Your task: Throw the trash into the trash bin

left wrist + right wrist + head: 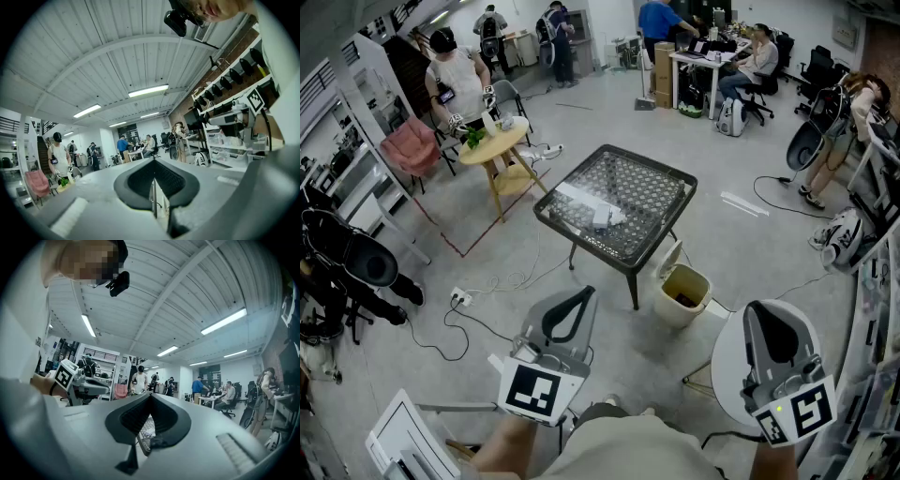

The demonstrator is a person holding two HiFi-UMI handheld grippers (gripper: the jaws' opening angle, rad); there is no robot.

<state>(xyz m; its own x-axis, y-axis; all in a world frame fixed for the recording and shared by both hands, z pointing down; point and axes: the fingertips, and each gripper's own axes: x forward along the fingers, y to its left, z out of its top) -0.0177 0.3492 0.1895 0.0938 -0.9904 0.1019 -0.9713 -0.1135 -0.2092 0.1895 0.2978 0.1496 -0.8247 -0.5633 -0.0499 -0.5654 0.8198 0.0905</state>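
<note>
A black mesh table (649, 178) stands in the middle of the floor in the head view. White pieces of trash (605, 214) lie on its top. A beige open trash bin (682, 296) sits on the floor against the table's near right corner. My left gripper (579, 294) is held low at the near left, well short of the table, shut and empty. My right gripper (767, 311) is at the near right, also shut with nothing in it. In the left gripper view my left gripper (153, 183) shows its jaws together. In the right gripper view my right gripper (149, 420) frames a bit of the mesh table (144, 431).
A round wooden table (492, 146) with a person beside it and a pink chair (411, 146) stand at the far left. Cables and a power strip (459, 298) lie on the floor left of the mesh table. A white round stool (727, 367) is under my right gripper. People sit at desks at the back.
</note>
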